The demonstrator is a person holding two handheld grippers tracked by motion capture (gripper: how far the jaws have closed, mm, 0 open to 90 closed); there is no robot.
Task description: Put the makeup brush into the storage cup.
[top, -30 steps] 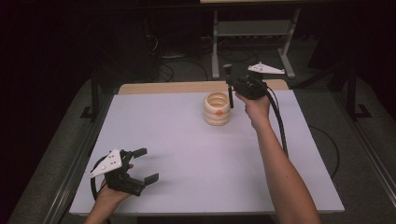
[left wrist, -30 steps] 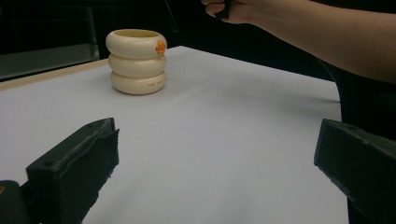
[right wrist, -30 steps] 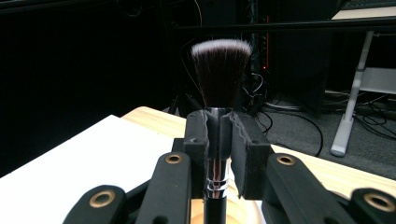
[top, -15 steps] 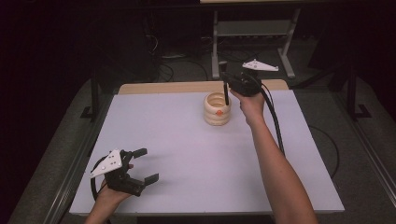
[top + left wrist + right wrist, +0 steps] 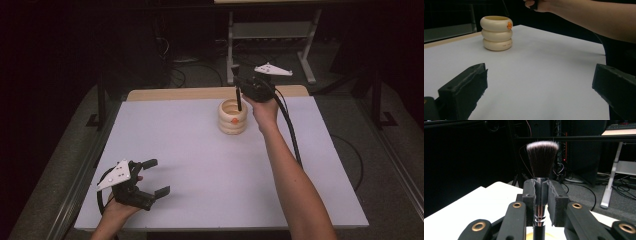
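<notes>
A cream holder made of three stacked rings, with an orange dot on its side, stands at the far middle of the white table. My right gripper is shut on a black makeup brush, held upright with its lower end at the holder's mouth. In the right gripper view the jaws clamp the brush's metal ferrule, with the bristles pointing up. My left gripper rests open at the near left corner. Its jaws stand wide in the left gripper view, with the holder far ahead.
A wooden strip runs along the table's far edge. Behind it stand a white metal frame and floor cables. The right forearm crosses the table's right half. The surroundings are dark.
The right hand has shifted slightly left with the brush, bringing its lower end over the holder's mouth. The left gripper has stayed in place.
</notes>
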